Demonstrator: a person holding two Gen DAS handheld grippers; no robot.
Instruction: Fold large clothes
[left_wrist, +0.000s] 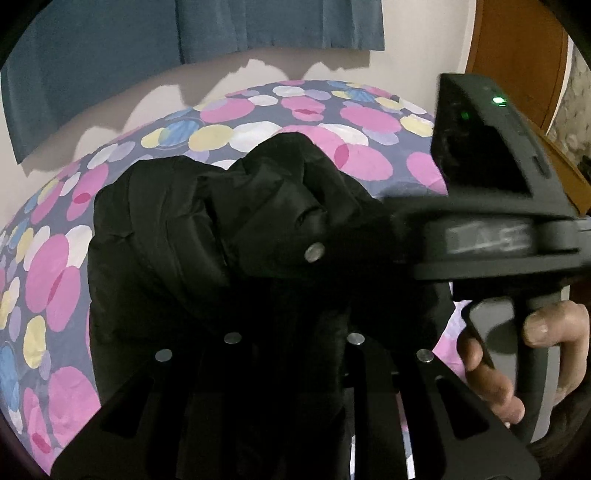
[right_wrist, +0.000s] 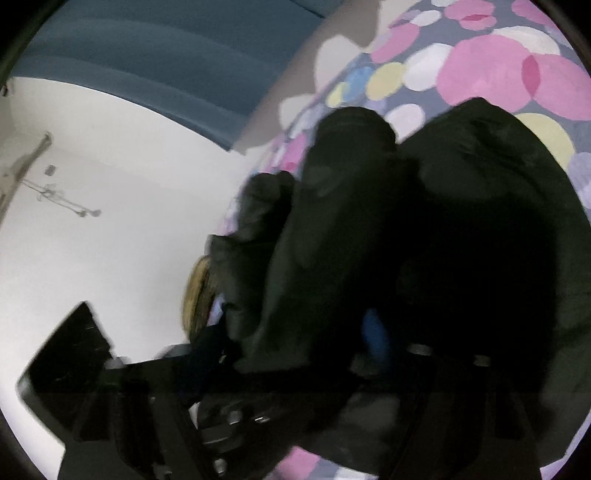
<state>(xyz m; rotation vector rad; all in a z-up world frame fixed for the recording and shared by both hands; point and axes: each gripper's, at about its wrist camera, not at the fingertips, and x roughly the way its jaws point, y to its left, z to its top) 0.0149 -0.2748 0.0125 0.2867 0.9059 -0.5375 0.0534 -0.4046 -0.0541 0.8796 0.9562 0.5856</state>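
Note:
A black padded jacket (left_wrist: 177, 229) lies bunched on a bed with a spotted sheet (left_wrist: 55, 273). In the left wrist view my left gripper (left_wrist: 293, 332) is at the bottom, shut on a fold of the jacket that runs down between its fingers. My right gripper (left_wrist: 384, 229) comes in from the right, held by a hand (left_wrist: 554, 325), and its tips are buried in the fabric beside a silver snap (left_wrist: 314, 253). In the right wrist view the jacket (right_wrist: 461, 206) drapes over the right gripper (right_wrist: 295, 350) and hides its pads.
The spotted sheet (right_wrist: 480, 74) covers the whole bed. A blue curtain (left_wrist: 147, 37) hangs on the pale wall behind it. A wooden door (left_wrist: 517, 44) stands at the right. A tan patch (right_wrist: 197, 295) shows at the jacket's edge.

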